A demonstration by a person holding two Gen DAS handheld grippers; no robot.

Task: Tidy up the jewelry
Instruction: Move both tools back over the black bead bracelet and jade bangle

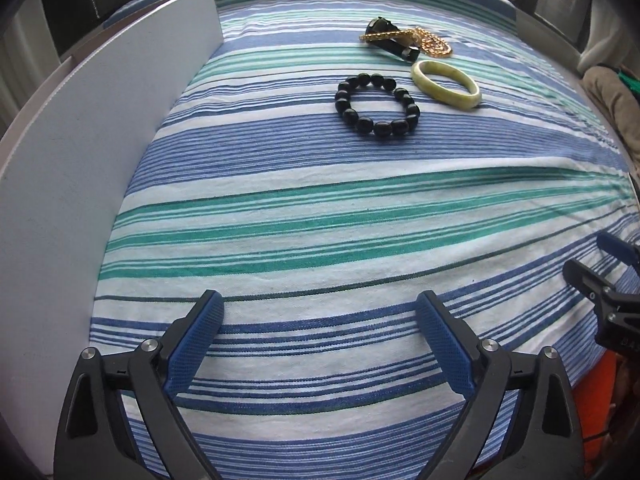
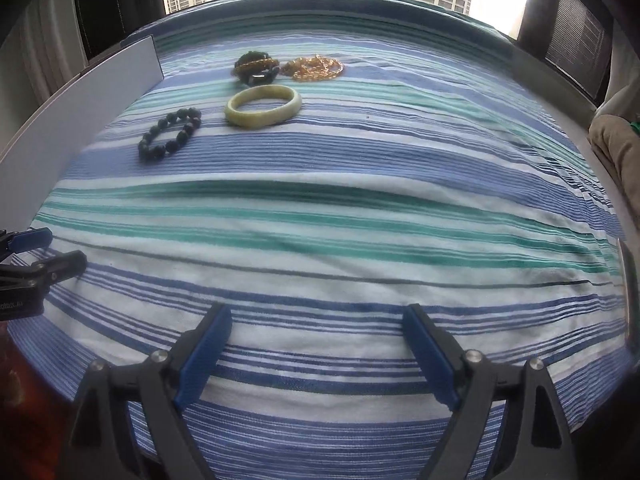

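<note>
On the striped cloth lie a black bead bracelet (image 1: pixel 378 105) (image 2: pixel 170 134), a pale green jade bangle (image 1: pixel 446 84) (image 2: pixel 263 104), a black watch (image 1: pixel 394 40) (image 2: pixel 256 67) and a gold chain (image 1: pixel 430 42) (image 2: pixel 314 67) draped partly over the watch. They sit far ahead of both grippers. My left gripper (image 1: pixel 320 312) is open and empty above the near cloth. My right gripper (image 2: pixel 318 322) is open and empty too. Each gripper shows at the edge of the other's view (image 1: pixel 608 268) (image 2: pixel 36 256).
A white board (image 1: pixel 92 140) (image 2: pixel 100 92) stands upright along the left edge of the striped tablecloth (image 1: pixel 320 208) (image 2: pixel 340 208). A window with tower blocks lies beyond the table. A beige cloth bundle (image 2: pixel 616 148) sits off the right side.
</note>
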